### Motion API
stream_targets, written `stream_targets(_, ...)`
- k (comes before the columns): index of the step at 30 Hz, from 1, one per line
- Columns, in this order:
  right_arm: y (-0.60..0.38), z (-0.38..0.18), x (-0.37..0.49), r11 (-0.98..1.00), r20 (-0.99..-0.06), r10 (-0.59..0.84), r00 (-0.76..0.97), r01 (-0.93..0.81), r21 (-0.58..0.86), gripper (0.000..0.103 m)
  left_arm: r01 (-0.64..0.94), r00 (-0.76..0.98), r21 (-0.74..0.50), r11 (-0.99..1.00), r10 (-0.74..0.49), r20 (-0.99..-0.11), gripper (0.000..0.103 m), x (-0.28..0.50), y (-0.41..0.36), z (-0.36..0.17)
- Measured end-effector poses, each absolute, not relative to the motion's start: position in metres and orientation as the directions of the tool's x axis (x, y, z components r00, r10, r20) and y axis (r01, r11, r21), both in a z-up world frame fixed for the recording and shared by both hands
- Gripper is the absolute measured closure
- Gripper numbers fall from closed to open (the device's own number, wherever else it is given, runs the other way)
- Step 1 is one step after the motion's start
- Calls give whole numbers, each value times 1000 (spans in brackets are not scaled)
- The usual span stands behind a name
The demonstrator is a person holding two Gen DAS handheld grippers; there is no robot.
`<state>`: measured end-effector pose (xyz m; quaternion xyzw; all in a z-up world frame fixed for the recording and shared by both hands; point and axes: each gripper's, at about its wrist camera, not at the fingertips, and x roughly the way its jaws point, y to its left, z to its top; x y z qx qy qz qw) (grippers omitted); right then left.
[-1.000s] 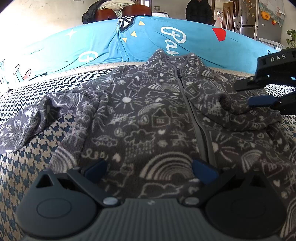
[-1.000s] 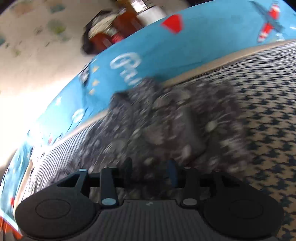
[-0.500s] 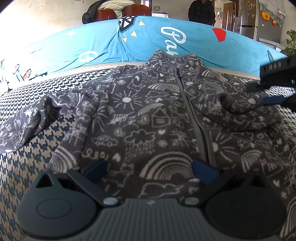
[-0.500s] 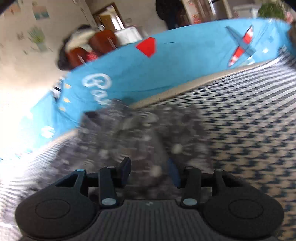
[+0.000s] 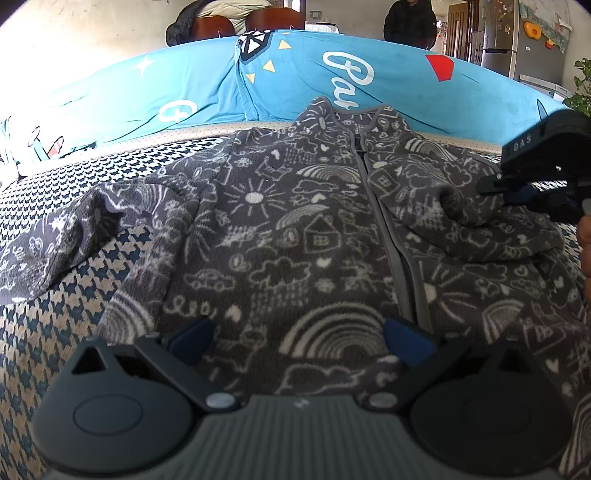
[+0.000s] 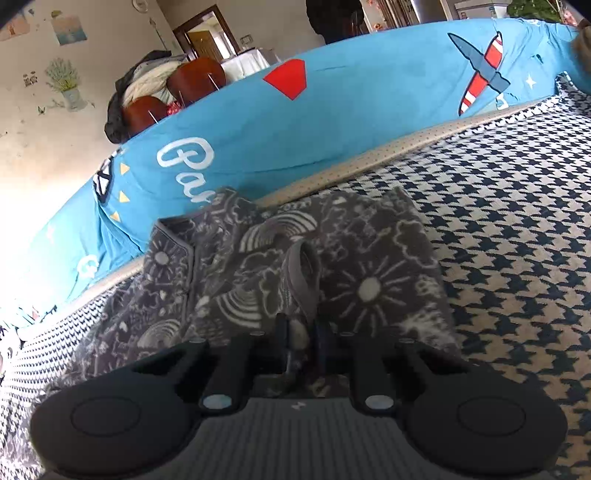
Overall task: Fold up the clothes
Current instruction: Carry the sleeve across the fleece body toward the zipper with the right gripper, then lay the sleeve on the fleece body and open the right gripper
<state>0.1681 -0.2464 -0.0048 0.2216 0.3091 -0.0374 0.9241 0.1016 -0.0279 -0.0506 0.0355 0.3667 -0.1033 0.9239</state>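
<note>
A grey fleece jacket point(image 5: 288, 229) with white doodles lies zipped and front up on the houndstooth cover. Its one sleeve point(image 5: 74, 229) is spread out to the left. The other sleeve point(image 5: 469, 221) is folded across the chest. My left gripper point(image 5: 295, 339) hovers open over the hem with nothing between its fingers. My right gripper point(image 6: 300, 338) has its jaws closing, and the grey cuff point(image 6: 299, 273) of the folded sleeve is pinched between them. In the left wrist view the right gripper point(image 5: 495, 188) reaches in from the right edge at that cuff.
The houndstooth cover point(image 6: 517, 240) stretches out to the right of the jacket. A blue printed quilt point(image 5: 184, 85) is banked along the far edge. Behind it are brown chairs point(image 5: 273, 22), a person in dark clothes point(image 5: 408, 18) and a fridge point(image 5: 506, 40).
The right gripper's jaws have narrowed from half-open onto the sleeve cuff, and it has swung back to the folded sleeve. The left gripper and the jacket body have not moved.
</note>
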Motion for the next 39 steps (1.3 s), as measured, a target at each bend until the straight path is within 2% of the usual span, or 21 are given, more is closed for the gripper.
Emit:
stream_targets(2, -242, 1, 167, 875, -531, 181, 828, 111, 471, 88, 217, 710, -11, 976, -166, -685, 0, 102, -28, -51)
stream_targets(4, -234, 10, 164, 816, -435, 366, 823, -59, 575, 88, 217, 710, -12, 976, -167, -685, 0, 102, -27, -51)
stream_targets(5, -227, 15, 164, 783, -390, 453, 802, -149, 603, 87, 217, 710, -12, 976, -167, -684, 0, 102, -27, -51)
stream_targets(7, -211, 23, 161, 770, -369, 534, 761, -257, 584, 83, 217, 710, -12, 976, -166, -684, 0, 102, -27, -51)
stream_targets(8, -204, 26, 160, 779, -379, 544, 749, -282, 560, 76, 217, 711, -11, 976, -166, -684, 0, 102, -27, -51)
stream_targets(12, -198, 24, 154, 817, -430, 507, 747, -256, 516, 66, 216, 712, -10, 976, -165, -682, 0, 102, -27, -51)
stream_targets(17, -203, 18, 151, 834, -474, 467, 746, -195, 516, 59, 215, 715, -8, 977, -163, -680, 0, 102, -28, -51)
stream_targets(22, -204, 15, 152, 854, -490, 420, 764, -149, 498, 42, 216, 717, -11, 976, -166, -677, 0, 101, -27, -52)
stream_targets(31, -193, 0, 174, 854, -502, 438, 746, -171, 491, 42, 217, 717, -21, 976, -174, -675, 0, 101, -25, -51)
stream_targets(36, -186, -9, 183, 831, -510, 478, 716, -180, 526, 56, 217, 717, -24, 976, -176, -675, 0, 101, -25, -51)
stream_targets(39, -177, -9, 182, 802, -500, 545, 673, -244, 546, 57, 216, 717, -23, 976, -174, -675, 0, 102, -26, -51)
